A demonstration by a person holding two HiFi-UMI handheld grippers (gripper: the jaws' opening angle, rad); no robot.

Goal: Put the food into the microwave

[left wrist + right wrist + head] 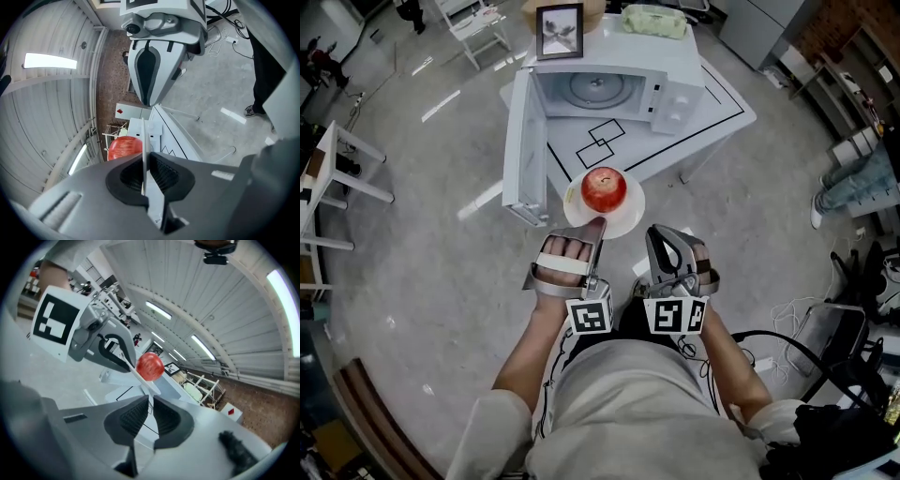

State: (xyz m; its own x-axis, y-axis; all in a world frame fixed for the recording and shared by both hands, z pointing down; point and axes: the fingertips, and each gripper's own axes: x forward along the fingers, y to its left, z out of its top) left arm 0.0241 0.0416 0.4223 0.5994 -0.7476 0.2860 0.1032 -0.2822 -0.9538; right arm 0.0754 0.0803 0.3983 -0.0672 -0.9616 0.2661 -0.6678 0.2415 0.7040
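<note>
A red apple (604,189) sits on a small white plate (628,220) held in the air in front of the table. My left gripper (596,225) is shut on the plate's near rim; in the left gripper view the plate (143,140) runs edge-on between the pads, with the apple (124,147) beyond. My right gripper (654,232) is shut with nothing seen between its pads, its tips close beside the plate's right rim. The right gripper view shows the apple (150,366) just ahead. The white microwave (600,89) stands on the table with its door (525,150) swung open to the left.
The white table (712,103) has black lines marked on it. A framed picture (560,30) and a pale green bundle (654,21) lie on top of the microwave. A white rack (328,187) stands at the left. Cables (825,347) lie on the floor at the right.
</note>
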